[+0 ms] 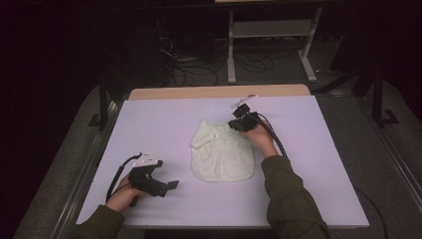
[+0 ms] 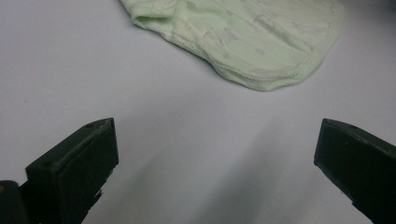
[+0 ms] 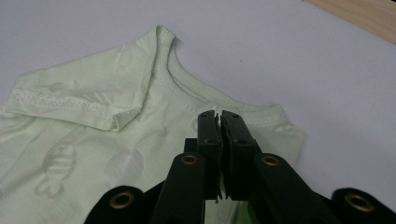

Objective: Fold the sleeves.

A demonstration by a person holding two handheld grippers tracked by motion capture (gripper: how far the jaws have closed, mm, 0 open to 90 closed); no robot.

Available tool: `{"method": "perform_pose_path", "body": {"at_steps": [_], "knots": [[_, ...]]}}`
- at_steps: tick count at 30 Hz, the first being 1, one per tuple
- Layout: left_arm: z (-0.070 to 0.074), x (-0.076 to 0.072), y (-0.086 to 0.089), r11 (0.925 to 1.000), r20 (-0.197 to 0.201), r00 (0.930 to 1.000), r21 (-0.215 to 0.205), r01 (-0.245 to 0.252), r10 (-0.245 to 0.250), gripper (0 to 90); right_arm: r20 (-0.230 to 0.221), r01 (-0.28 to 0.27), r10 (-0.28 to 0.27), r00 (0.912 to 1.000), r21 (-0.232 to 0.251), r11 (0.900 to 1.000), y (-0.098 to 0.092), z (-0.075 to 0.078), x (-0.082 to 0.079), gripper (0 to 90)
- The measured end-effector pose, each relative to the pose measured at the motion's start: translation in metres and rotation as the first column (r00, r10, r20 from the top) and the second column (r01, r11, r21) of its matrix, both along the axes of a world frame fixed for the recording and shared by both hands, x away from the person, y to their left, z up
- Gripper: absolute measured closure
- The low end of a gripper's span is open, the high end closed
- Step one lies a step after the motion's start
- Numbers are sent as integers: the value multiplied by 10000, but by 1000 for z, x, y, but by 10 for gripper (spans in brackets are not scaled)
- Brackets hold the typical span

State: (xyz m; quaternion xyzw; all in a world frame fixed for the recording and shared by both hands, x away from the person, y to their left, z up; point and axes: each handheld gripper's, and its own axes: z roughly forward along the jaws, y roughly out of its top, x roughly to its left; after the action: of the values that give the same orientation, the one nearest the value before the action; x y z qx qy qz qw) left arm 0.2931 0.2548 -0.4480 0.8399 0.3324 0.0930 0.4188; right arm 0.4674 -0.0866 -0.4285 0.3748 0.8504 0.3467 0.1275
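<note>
**Right tool pinches the shirt's collar edge**

Right tool [image 1: 239, 122] sits at the upper right corner of the shirt [image 1: 221, 152], just right of centre in the high view, its jaws pressed together. In the right gripper view a sliver of pale fabric shows between the tips, right at the stitched neckline, so the tool [image 3: 219, 116] is pinching the shirt [image 3: 93, 140] at its collar edge.

Left tool [image 1: 166, 186] rests at the lower left of the high view, well apart from the shirt, with its jaws spread wide. In the left gripper view the two black jaws stand at the bottom corners with bare bench [image 2: 187, 140] between them, and the shirt's rounded hem [image 2: 261, 60] lies beyond, across the top of the frame.

The shirt lies flat on the white bench [image 1: 318, 149], near the middle. Its long axis runs from the upper part of the high view to the lower, neck towards the top edge and curved hem towards the bottom. It is small, pale green, soft knit cloth with a faint fish print and double-stitched seams at neck, sleeve and hem. One short sleeve [image 3: 70, 100] is folded in over the chest at the left of the right gripper view; in the high view it sits at the shirt's upper left. The hem is a smooth rounded arc.

The bench top is matt and smooth, with a strip of bare wood [image 1: 219, 92] along its far edge.
</note>
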Motion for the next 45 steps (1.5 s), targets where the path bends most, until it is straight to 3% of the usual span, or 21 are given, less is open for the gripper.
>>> {"method": "perform_pose_path", "body": {"at_steps": [22, 28, 33, 45], "knots": [[0, 0, 0, 10000, -3, 10000, -28, 61, -61, 0, -158, -189, 185, 9997, -271, 9995, 20, -7, 3, 829], [0, 0, 0, 10000, -11, 10000, 0, 82, -82, 0, 18, -117, 117, 9999, 298, 9995, 18, 1, 0, 742], [0, 0, 0, 10000, -13, 10000, -11, 98, -98, 0, 53, -47, 44, 10000, 650, 9979, 11, 10, -1, 720], [-1, 0, -1, 9999, -35, 9999, 11, 126, -126, 0, -179, -89, 101, 9998, 667, 9977, -19, 20, -10, 874]]}}
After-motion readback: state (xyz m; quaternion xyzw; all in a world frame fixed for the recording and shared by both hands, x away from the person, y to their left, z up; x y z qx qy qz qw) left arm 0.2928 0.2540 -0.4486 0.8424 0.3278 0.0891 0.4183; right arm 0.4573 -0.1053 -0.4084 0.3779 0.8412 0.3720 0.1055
